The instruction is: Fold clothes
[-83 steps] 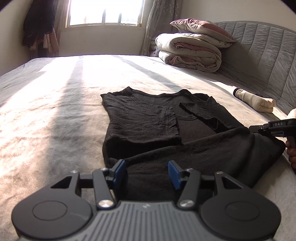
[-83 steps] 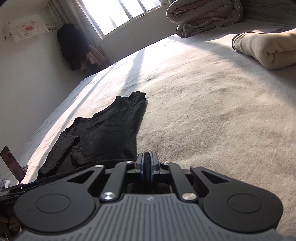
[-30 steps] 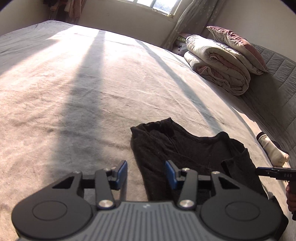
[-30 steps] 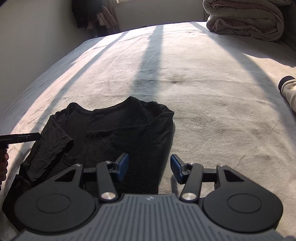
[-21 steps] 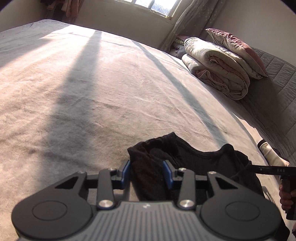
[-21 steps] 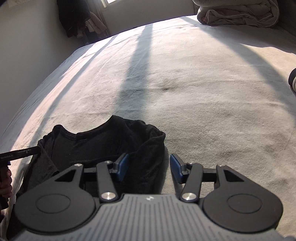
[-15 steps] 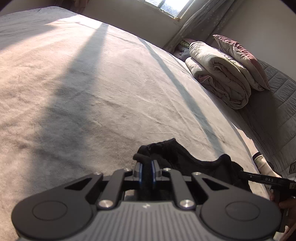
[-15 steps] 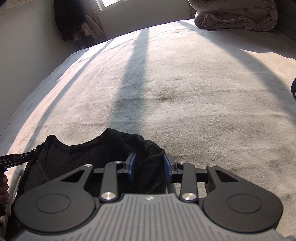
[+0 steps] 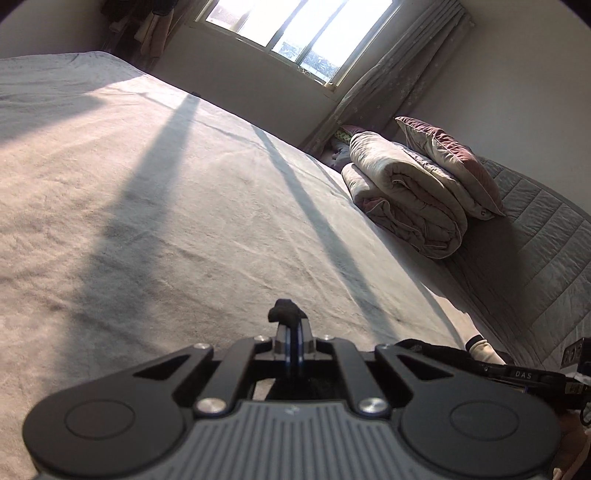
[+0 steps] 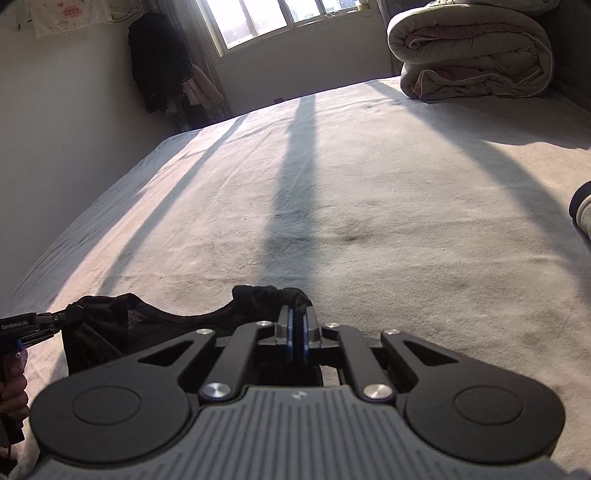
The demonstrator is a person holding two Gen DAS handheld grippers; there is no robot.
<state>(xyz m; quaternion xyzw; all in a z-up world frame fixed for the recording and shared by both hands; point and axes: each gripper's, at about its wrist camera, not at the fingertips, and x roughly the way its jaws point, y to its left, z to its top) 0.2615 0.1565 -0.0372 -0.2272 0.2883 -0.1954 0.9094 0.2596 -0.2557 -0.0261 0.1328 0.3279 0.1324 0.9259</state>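
The left hand-held gripper [image 9: 293,332] has its blue-padded fingers pressed together on a bunched corner of the black shirt [image 10: 155,321], a small knot of dark cloth poking out above the tips. The right hand-held gripper [image 10: 296,326] is likewise pinched onto the shirt's other top corner. In the right wrist view the neckline sags in a curve between the two grips, and the rest of the garment hangs down out of sight behind the gripper body, just above the grey bed [image 10: 369,184]. A folded quilt [image 9: 406,206] with a pillow [image 9: 447,162] on top lies near the padded headboard [image 9: 535,251], well apart from the shirt. Sunlight from the window [image 9: 295,33] stripes the bedcover.
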